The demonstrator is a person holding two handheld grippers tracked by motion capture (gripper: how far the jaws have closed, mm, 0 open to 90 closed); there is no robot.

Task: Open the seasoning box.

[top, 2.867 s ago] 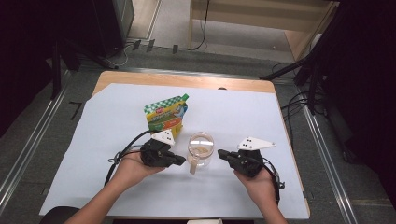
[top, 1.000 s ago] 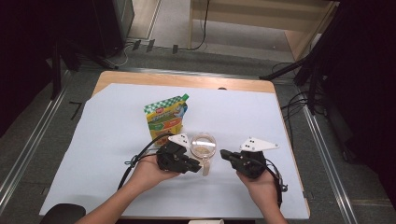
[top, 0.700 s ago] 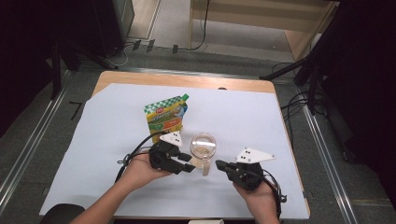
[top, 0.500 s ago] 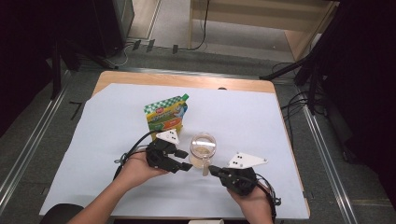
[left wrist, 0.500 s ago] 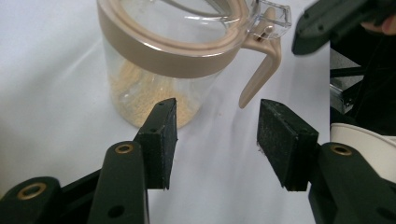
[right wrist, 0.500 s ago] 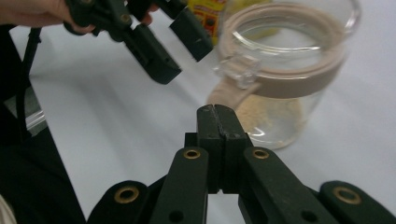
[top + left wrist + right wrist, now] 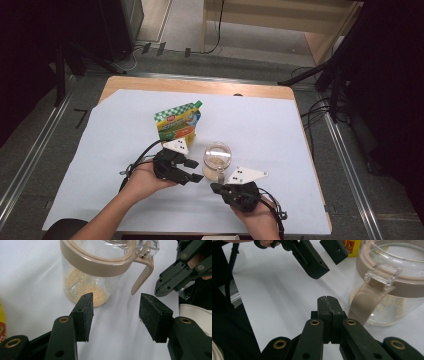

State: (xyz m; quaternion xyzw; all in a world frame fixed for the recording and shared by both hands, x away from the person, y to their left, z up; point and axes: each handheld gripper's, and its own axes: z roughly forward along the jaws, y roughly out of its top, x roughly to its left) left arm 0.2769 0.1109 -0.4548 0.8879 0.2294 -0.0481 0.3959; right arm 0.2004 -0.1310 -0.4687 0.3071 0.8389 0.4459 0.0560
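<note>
A clear jar (image 7: 217,159) with a tan lid ring and some tan granules in its bottom stands on the white sheet. Its tan clasp lever (image 7: 142,275) hangs down the near side. My left gripper (image 7: 196,171) sits just left of the jar. Its jaws have just been opening and nothing is between the pads (image 7: 83,315). My right gripper (image 7: 328,302) is shut with nothing in it, its tip just short of the lever (image 7: 364,302) and low beside the jar (image 7: 392,290). In the high view, the right gripper (image 7: 216,188) is near and below the jar.
A green and yellow pouch (image 7: 178,124) lies behind the left gripper, a little left of the jar. The white sheet (image 7: 280,125) covers most of the wooden table (image 7: 200,86). Both grippers' tips are close together in front of the jar.
The left gripper has backed off the jar to the left and its jaws have spread. The right hand has slid left and nearer, to the front of the jar, still shut.
</note>
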